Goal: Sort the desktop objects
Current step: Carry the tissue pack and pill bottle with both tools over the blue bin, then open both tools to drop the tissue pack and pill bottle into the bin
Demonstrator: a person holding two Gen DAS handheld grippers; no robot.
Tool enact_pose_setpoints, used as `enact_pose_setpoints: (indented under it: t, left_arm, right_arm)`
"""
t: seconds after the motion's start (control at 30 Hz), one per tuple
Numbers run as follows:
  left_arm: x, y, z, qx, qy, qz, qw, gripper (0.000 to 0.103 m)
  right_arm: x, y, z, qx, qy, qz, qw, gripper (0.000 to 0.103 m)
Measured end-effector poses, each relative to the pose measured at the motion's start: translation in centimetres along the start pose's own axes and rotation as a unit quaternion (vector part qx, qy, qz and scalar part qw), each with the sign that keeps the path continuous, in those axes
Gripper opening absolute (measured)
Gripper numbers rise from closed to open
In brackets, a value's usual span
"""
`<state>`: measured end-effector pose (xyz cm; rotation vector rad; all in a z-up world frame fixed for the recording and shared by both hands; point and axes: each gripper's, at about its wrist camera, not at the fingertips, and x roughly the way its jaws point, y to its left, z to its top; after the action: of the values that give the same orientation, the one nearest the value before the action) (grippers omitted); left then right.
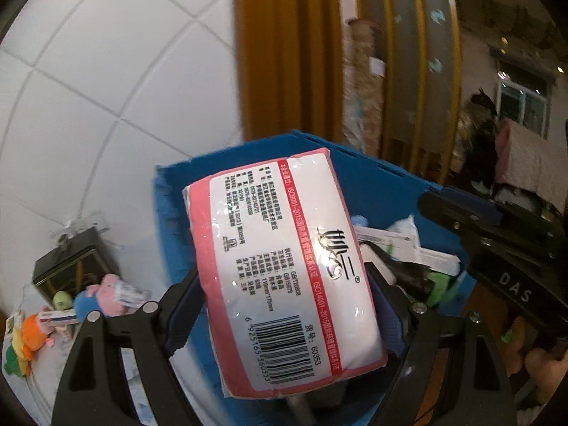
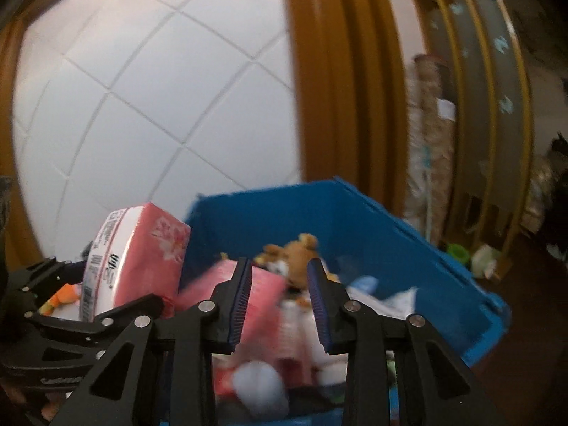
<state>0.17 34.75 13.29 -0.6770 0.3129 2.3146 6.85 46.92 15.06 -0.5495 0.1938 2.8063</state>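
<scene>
My left gripper (image 1: 287,316) is shut on a pink and white tissue pack (image 1: 284,266) and holds it above the left part of the blue bin (image 1: 372,174). The same pack (image 2: 138,259) shows in the right wrist view at the bin's left edge. My right gripper (image 2: 280,301) is open above the blue bin (image 2: 284,209); a blurred brown and white plush toy (image 2: 294,262) is between and below its fingers, seemingly falling. A second pink pack (image 2: 262,294) lies in the bin. The right gripper also shows in the left wrist view (image 1: 497,234).
Plush toys (image 1: 103,294) and a dark box (image 1: 71,266) lie on the white surface left of the bin. Papers and small items (image 1: 408,245) fill the bin. A white tiled wall and a wooden door frame (image 1: 284,53) stand behind.
</scene>
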Motion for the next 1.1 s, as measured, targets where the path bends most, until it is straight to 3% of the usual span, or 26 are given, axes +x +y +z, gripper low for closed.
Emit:
enact_pose_setpoints:
  t: [0.1, 0.13, 0.27, 0.43, 0.7, 1.1]
  left_arm:
    - [1.9, -2.1, 0.0, 0.013, 0.025, -0.007, 0.9996, 0.086]
    - [2.4, -2.7, 0.1, 0.018, 0.029, -0.001, 0.9994, 0.087]
    - [2.9, -3.9, 0.3, 0.025, 0.028, 0.008, 0.9993, 0.087]
    - [2.7, -4.3, 0.4, 0.024, 0.019, 0.02, 0.9993, 0.089]
    - [0.4, -1.6, 0.1, 0.001, -0.013, 0.039, 0.9992, 0.089]
    - [-4.2, 5.5, -2.5, -0.061, -0.029, 0.065, 0.9956, 0.089]
  right_arm:
    - [0.1, -3.0, -0.8, 0.018, 0.011, -0.009, 1.0, 0.035]
    - [0.4, -3.9, -1.1, 0.024, 0.014, -0.013, 1.0, 0.045]
    - [1.0, -6.1, -1.9, 0.04, 0.025, -0.023, 0.999, 0.103]
    - [0.9, -7.6, -2.0, 0.049, 0.021, -0.027, 0.998, 0.103]
    - [2.0, -7.2, -2.1, 0.041, 0.024, -0.014, 0.999, 0.103]
    - [0.4, -0.6, -1.1, 0.0, 0.001, 0.022, 1.0, 0.103]
